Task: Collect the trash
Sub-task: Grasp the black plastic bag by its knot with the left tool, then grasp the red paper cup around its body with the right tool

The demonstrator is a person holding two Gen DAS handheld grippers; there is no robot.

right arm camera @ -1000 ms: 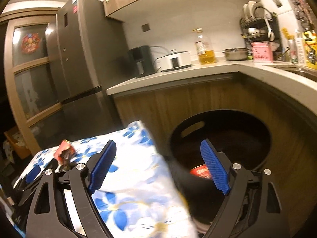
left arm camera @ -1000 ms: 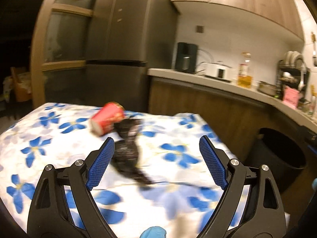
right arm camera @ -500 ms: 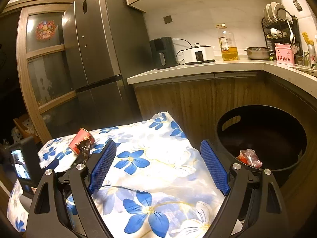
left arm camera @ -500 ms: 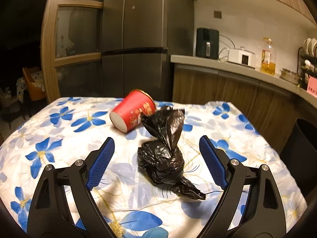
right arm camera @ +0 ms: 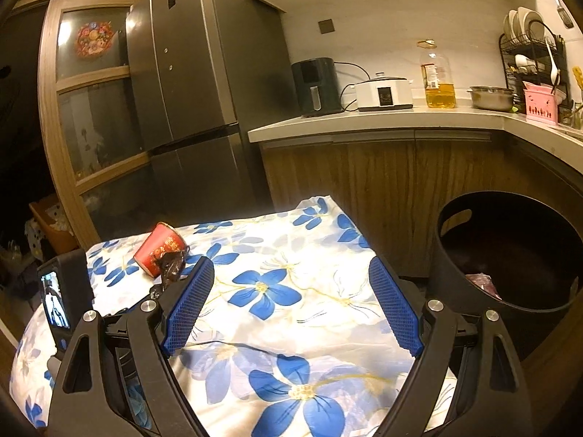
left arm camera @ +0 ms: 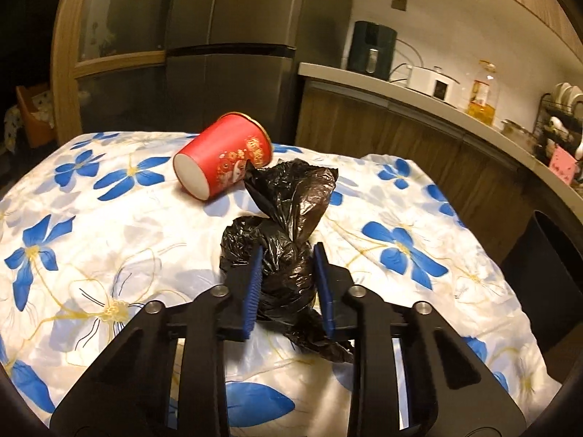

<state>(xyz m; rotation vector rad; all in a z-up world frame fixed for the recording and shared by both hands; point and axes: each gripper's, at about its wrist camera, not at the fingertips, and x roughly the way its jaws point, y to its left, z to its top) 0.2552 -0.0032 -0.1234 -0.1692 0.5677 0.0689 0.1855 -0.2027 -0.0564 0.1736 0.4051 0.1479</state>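
A crumpled black plastic bag (left arm camera: 284,225) lies on the blue-flowered tablecloth (left arm camera: 109,247). My left gripper (left arm camera: 288,284) is shut on the bag's lower part. A red paper cup (left arm camera: 222,162) lies on its side just behind the bag, touching its top. In the right wrist view the cup (right arm camera: 160,249) and a bit of the bag (right arm camera: 169,266) show at the left, behind the left gripper's body. My right gripper (right arm camera: 291,309) is open and empty above the table. A black trash bin (right arm camera: 510,255) stands on the floor to the right, with some trash inside.
The bin's edge also shows in the left wrist view (left arm camera: 546,276), right of the table. A dark fridge (right arm camera: 196,109) stands behind the table. A wooden counter (right arm camera: 382,123) with appliances, an oil bottle and a dish rack runs along the back and right.
My left gripper has moved forward and closed on the black bag. My right gripper has swung left and back, from over the bin to over the table.
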